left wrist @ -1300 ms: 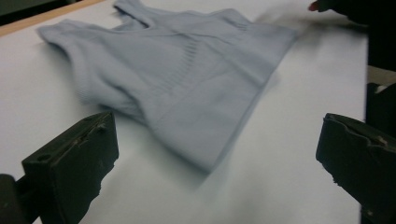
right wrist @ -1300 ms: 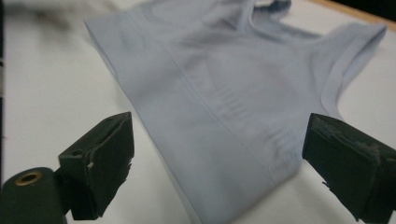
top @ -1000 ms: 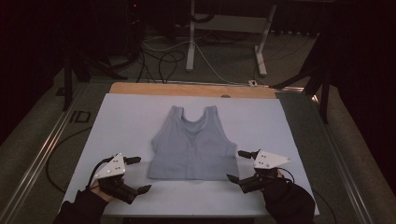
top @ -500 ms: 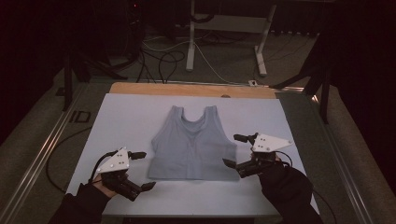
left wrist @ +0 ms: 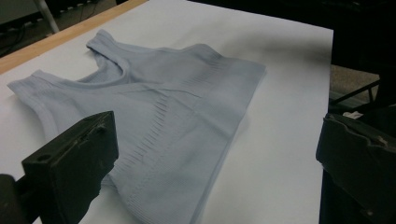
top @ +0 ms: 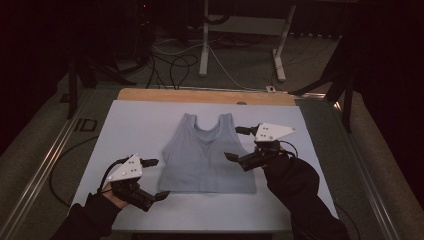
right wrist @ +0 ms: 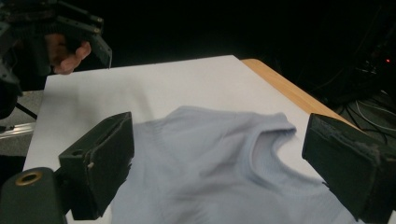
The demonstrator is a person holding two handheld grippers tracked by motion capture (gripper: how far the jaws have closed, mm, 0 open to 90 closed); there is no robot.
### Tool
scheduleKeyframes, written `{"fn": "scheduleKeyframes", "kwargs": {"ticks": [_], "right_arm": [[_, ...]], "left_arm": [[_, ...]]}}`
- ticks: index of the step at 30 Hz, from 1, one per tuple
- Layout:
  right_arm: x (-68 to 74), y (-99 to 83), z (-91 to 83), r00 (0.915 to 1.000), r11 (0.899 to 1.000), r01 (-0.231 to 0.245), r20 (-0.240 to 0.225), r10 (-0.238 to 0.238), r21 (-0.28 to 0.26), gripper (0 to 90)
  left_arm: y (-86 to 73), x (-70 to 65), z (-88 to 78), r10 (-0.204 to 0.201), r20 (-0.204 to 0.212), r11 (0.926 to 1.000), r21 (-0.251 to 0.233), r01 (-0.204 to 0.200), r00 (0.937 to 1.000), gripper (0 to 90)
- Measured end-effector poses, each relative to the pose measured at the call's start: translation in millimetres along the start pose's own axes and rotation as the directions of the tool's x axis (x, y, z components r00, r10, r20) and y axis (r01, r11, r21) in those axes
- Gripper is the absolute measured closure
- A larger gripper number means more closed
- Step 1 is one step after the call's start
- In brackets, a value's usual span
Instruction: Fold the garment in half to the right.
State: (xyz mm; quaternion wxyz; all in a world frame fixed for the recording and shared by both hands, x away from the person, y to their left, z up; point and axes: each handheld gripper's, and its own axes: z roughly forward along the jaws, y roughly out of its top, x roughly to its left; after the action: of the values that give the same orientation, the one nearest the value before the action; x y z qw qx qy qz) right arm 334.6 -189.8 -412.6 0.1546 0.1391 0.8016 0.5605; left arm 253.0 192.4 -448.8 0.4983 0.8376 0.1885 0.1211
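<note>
The pale blue tank top [top: 206,157] lies flat and unfolded in the middle of the frame on the white surface [top: 130,120], straps toward the top and hem toward the bottom, so by my judgement any folding or lifting is not yet begun. The right tool [top: 240,144] hovers at the garment's right edge near the armhole, jaws spread wide and empty. The left tool [top: 155,179] sits at the lower left by the hem corner, also spread and holding nothing.

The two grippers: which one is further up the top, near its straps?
The right gripper. It sits open beside the top's armhole, by a strap, while the left gripper waits open down at the hem corner.
</note>
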Motion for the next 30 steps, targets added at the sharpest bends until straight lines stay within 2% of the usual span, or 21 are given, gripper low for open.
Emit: {"fn": "scheduleKeyframes", "kwargs": {"ticks": [3,4,12,14,17,18,25,27,29,30], "right_arm": [[-1.9,2.2,3.0,1.0000,1.000,0.002,-0.007,-0.002,-0.005,9.1],[-6.0,7.5,12.4,0.9999,1.000,0.000,-0.010,0.000,-0.007,9.1],[-13.3,15.0,39.5,0.9996,1.000,-0.003,-0.030,0.003,0.012,9.1],[-16.8,15.3,49.9,0.9994,1.000,-0.014,-0.033,0.014,0.012,9.1],[-20.1,16.1,59.9,0.9992,1.000,-0.024,-0.031,0.024,0.018,9.1],[-21.4,16.6,63.2,0.9992,1.000,-0.025,-0.029,0.026,0.018,9.1],[-31.7,22.4,85.4,0.9997,0.999,-0.024,-0.009,0.025,0.036,9.1],[-34.6,23.1,90.7,0.9996,0.999,-0.029,-0.002,0.029,0.042,9.1],[-35.9,23.2,93.0,0.9995,0.999,-0.030,0.003,0.030,0.045,9.1],[-38.9,22.6,97.5,0.9993,0.998,-0.036,0.011,0.036,0.056,9.1]], "left_arm": [[0.2,0.1,0.4,-0.001,0.000,1.0000,0.002,0.001,1.0000,0.2],[1.0,-0.2,2.0,-0.002,-0.006,0.9999,0.012,0.002,1.0000,0.2],[2.7,-1.2,8.1,-0.001,-0.026,0.9996,0.028,0.002,0.9997,0.2],[2.3,-1.3,11.5,-0.018,-0.047,0.9992,0.034,0.020,0.9987,0.2],[1.5,-1.4,13.8,-0.023,-0.061,0.9986,0.045,0.026,0.9979,0.2],[0.3,-1.3,16.3,-0.037,-0.073,0.9979,0.051,0.041,0.9966,0.2],[-2.2,-2.4,21.8,-0.044,-0.102,0.9964,0.068,0.051,0.9938,0.2],[-2.8,-2.7,23.8,-0.048,-0.119,0.9959,0.071,0.056,0.9918,0.2],[-3.9,-2.1,25.4,-0.064,-0.151,0.9948,0.068,0.075,0.9865,0.2],[-4.9,-1.8,26.5,-0.073,-0.175,0.9938,0.070,0.087,0.9819,0.2]]}}
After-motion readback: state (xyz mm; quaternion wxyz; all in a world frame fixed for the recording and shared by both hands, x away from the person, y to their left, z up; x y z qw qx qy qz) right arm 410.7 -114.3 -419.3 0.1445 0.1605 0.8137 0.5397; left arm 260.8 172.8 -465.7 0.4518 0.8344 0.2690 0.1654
